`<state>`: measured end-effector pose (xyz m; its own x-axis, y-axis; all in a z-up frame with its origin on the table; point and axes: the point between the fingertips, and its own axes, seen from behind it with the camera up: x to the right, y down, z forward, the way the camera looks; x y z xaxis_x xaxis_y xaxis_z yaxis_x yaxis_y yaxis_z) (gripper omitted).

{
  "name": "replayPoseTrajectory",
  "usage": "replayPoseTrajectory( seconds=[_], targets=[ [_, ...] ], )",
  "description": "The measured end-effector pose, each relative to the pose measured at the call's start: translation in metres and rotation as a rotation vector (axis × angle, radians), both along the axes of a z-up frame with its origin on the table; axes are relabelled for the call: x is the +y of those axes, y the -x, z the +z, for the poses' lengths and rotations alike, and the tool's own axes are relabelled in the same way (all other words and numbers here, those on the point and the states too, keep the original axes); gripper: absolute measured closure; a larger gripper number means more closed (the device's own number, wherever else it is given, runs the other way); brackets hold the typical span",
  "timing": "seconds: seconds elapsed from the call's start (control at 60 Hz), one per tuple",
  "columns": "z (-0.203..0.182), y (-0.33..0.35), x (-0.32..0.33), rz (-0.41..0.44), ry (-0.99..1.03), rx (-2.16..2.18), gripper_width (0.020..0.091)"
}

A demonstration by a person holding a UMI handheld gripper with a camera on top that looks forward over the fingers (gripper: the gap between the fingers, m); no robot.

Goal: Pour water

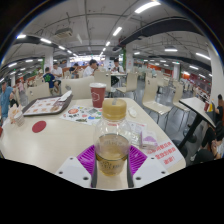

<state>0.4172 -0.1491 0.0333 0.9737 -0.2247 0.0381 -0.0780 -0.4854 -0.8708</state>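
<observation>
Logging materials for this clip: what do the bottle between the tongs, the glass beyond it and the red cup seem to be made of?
The clear amber-filled bottle, held between the tongs, looks like thin glossy plastic: see-through walls, though glass is possible. The clear tumbler of amber liquid looks like glass or hard plastic: transparent, shiny. The red cup with a pale rim looks like matte paper: opaque, disposable shape.

Bright overhead ceiling strip lights [120,28], strong fisheye bending at edges, mild softness throughout.

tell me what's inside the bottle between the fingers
The bottle in the hand-held gripper holds amber liquid in its lower part; above that it looks empty. The fingers' pads cover its sides low down, so its bottom stays hidden.
</observation>
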Motion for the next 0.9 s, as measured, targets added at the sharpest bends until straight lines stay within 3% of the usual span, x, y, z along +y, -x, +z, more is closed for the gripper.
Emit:
replayPoseTrajectory(
  seconds=[0.233, 0.5, 0.683, 0.817, 0.9],
  targets=[
    [0.013, 0.004, 0.009, -0.059, 0.029, -0.071, 0.07],
    [0.126, 0.045, 0.059, -0.099, 0.037, -0.504, 0.0701],
    [0.201, 0.143, 0.126, -0.037, 0.06, -0.955, 0.0701],
    [0.22, 0.239, 0.176, 0.06, 0.072, -1.267, 0.07],
    [0.213, 0.299, 0.206, 0.15, 0.08, -1.456, 0.07]
  ],
)
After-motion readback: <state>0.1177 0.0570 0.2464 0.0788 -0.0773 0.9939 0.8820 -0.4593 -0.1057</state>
